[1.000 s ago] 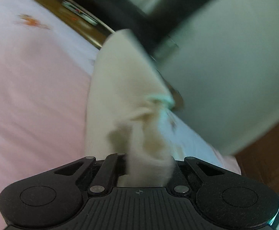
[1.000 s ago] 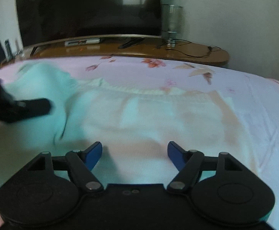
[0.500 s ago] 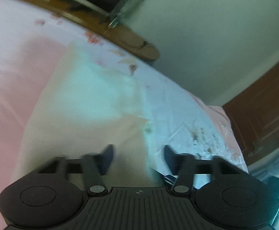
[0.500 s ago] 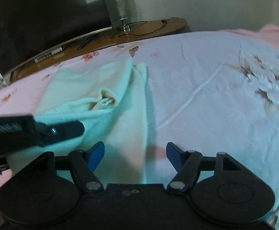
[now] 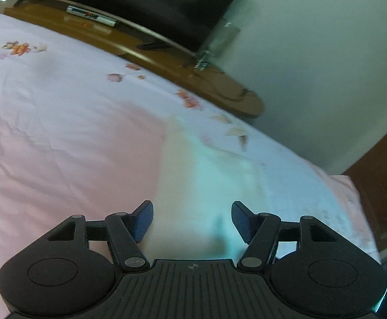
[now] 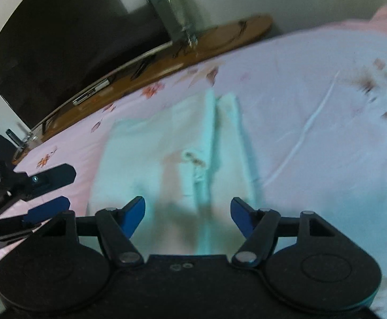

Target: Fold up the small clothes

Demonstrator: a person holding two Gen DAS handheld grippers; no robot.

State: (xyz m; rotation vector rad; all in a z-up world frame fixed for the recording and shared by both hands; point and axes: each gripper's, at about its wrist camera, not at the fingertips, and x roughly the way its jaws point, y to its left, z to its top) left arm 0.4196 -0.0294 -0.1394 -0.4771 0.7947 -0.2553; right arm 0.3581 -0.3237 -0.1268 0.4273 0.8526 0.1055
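A: What is shown of the setting, taken from the largest thing down?

B: A bed covered by a pink floral bedsheet (image 5: 60,138) is seen, with a wooden TV stand (image 5: 167,61) and a dark television (image 6: 68,42) behind it. On the sheet a pale cream garment (image 6: 167,143) is laid out flat; in the left wrist view it is seen as a long pale strip (image 5: 201,186) running away from the camera.

A: How far is the folding judged to have come?

B: At least one fold is judged to be made. The side parts are turned in over the middle, so that a narrow, roughly rectangular shape is formed, with a lengthwise crease near its right edge. A small bunched detail is seen at the centre; what it is cannot be told through the blur. A fold across the length appears to be left, along with some smoothing.

A: And the grippers?

B: Nothing is gripped by either. The left gripper (image 5: 192,219) is held with its blue pads spread apart above the near end of the garment, no cloth being pinched between them. The right gripper (image 6: 188,216) is likewise held over the near end; its jaws are closing slightly, yet the pads are well apart and nothing is pressed between them. The left gripper (image 6: 44,191) is also seen at the left edge of the right wrist view, beside the garment, apart from it.
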